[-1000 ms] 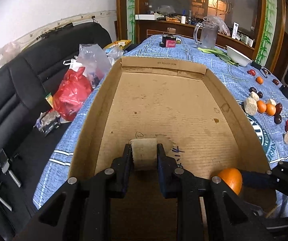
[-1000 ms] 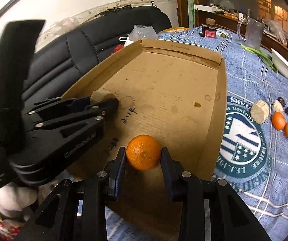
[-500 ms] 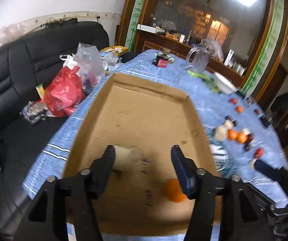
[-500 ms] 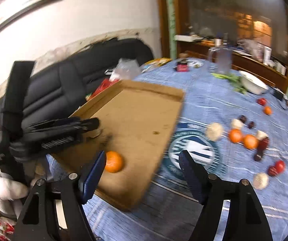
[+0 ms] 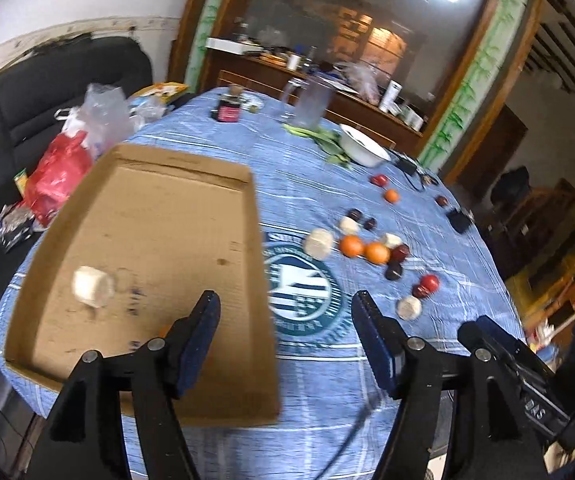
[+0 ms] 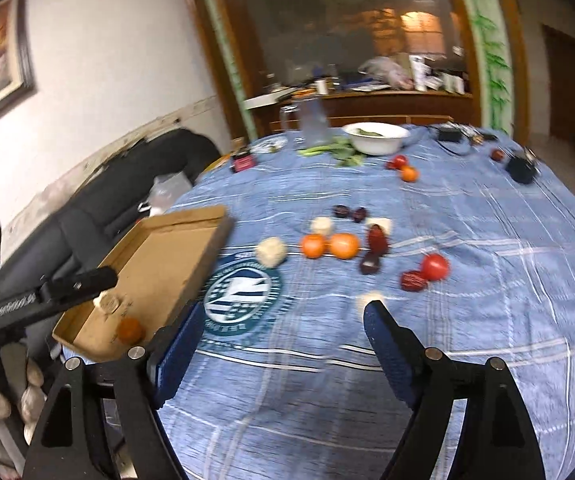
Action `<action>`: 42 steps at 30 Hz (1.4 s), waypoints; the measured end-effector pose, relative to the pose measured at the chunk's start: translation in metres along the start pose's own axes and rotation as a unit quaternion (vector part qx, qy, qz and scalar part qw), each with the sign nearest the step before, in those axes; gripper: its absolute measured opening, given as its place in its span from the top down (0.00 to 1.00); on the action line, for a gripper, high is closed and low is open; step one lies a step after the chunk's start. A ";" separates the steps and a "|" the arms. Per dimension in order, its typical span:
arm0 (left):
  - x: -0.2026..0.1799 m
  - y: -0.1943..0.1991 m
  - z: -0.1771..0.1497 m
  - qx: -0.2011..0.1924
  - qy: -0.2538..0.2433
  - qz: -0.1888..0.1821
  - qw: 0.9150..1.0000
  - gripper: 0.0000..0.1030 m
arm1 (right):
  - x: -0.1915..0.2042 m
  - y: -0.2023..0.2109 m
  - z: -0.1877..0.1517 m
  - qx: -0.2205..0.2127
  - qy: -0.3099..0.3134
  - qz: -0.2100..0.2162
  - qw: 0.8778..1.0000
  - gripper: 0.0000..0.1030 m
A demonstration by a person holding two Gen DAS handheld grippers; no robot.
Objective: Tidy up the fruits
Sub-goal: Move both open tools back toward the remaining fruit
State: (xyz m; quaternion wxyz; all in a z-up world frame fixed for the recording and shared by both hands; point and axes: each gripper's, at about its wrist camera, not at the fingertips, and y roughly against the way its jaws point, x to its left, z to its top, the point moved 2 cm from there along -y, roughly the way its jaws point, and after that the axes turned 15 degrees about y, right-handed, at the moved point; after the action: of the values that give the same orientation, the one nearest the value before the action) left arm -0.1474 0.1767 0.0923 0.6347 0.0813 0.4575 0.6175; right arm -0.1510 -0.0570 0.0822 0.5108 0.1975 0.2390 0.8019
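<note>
Now two fruits are released into the cardboard tray (image 5: 147,208).
The pale fruit (image 5: 92,286) and the orange (image 6: 130,329) are left lying there; the jaws of the left gripper (image 5: 285,332) and right gripper (image 6: 283,344) are opening, empty, and are turned toward the remaining fruits (image 6: 329,245) on the bench (image 6: 467,208).

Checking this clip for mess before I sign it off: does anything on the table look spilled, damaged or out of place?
Nothing looks spilled or damaged. Only an orange and a pale piece lie in the cardboard tray; the other fruit is loose on the blue tablecloth. Green stalks lie bare beside the white bowl.
</note>
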 end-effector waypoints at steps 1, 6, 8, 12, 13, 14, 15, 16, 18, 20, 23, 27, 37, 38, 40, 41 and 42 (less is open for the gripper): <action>-0.007 -0.003 -0.003 0.003 -0.007 0.000 1.000 0.30 | -0.006 0.000 -0.002 0.002 -0.008 -0.001 1.000 0.17; -0.027 -0.024 -0.014 0.024 -0.032 0.001 0.999 0.30 | -0.030 -0.007 -0.017 0.017 -0.036 -0.005 0.999 0.17; -0.033 -0.038 -0.018 0.038 -0.039 0.002 0.999 0.30 | -0.035 -0.011 -0.021 0.021 -0.039 -0.008 0.999 0.17; -0.042 -0.059 -0.025 0.058 -0.047 0.002 0.997 0.30 | -0.047 -0.021 -0.026 0.028 -0.048 -0.013 0.998 0.17; -0.044 -0.064 -0.026 0.062 -0.050 0.002 0.997 0.30 | -0.051 -0.023 -0.026 0.028 -0.050 -0.014 0.998 0.17; -0.046 -0.070 -0.026 0.066 -0.053 0.002 0.996 0.30 | -0.055 -0.024 -0.026 0.028 -0.052 -0.016 0.998 0.17; -0.047 -0.072 -0.027 0.067 -0.054 0.003 0.996 0.30 | -0.059 -0.026 -0.026 0.028 -0.055 -0.018 0.998 0.17; -0.049 -0.077 -0.027 0.069 -0.058 0.005 0.996 0.30 | -0.063 -0.027 -0.026 0.028 -0.057 -0.020 0.998 0.17; -0.050 -0.082 -0.026 0.070 -0.061 0.009 0.996 0.30 | -0.075 -0.028 -0.025 0.028 -0.063 -0.027 0.997 0.17; -0.049 -0.085 -0.023 0.065 -0.062 0.016 0.996 0.30 | -0.091 -0.027 -0.025 0.027 -0.076 -0.039 0.996 0.17; -0.043 -0.089 -0.021 0.062 -0.055 0.025 0.996 0.30 | -0.123 -0.025 -0.029 0.029 -0.110 -0.061 0.992 0.17; -0.038 -0.098 -0.020 0.069 -0.053 0.033 0.996 0.30 | -0.157 -0.031 -0.040 0.042 -0.178 -0.051 0.982 0.17; -0.066 -0.114 -0.032 0.085 -0.100 0.013 0.991 0.30 | -0.143 -0.059 -0.018 0.083 -0.118 -0.041 0.989 0.17; -0.072 -0.116 -0.035 0.090 -0.111 0.005 0.990 0.30 | -0.142 -0.064 -0.017 0.089 -0.111 -0.041 0.989 0.17; -0.084 -0.120 -0.042 0.093 -0.133 -0.009 0.987 0.30 | -0.140 -0.072 -0.015 0.100 -0.098 -0.040 0.989 0.17; -0.090 -0.122 -0.045 0.094 -0.143 -0.015 0.985 0.30 | -0.140 -0.075 -0.013 0.104 -0.092 -0.039 0.989 0.17; -0.097 -0.126 -0.048 0.100 -0.152 -0.025 0.983 0.30 | -0.140 -0.079 -0.011 0.109 -0.084 -0.039 0.990 0.20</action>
State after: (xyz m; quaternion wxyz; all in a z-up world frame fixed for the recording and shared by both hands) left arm -0.0728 0.0432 0.0275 0.7005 0.2257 0.4170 0.5334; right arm -0.0441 -0.1578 0.0168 0.5354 0.3093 0.2892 0.7308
